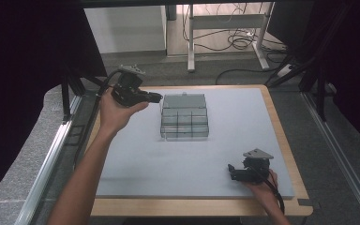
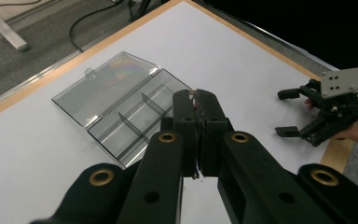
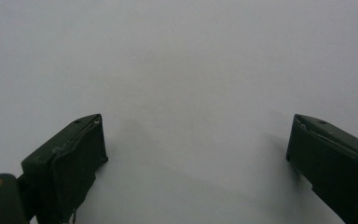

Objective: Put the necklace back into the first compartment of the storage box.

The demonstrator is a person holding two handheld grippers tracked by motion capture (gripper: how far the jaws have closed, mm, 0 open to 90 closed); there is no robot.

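Clear compartment box [image 1: 184,117], lid open, compartments apparently bare.

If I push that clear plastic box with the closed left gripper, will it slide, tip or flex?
The clear plastic box looks thin-walled and empty, so it is probably light and would slide easily on the smooth table. Its lid lies open flat, so tipping seems unlikely, though the hinge may flex. The left gripper is shut and off the box.
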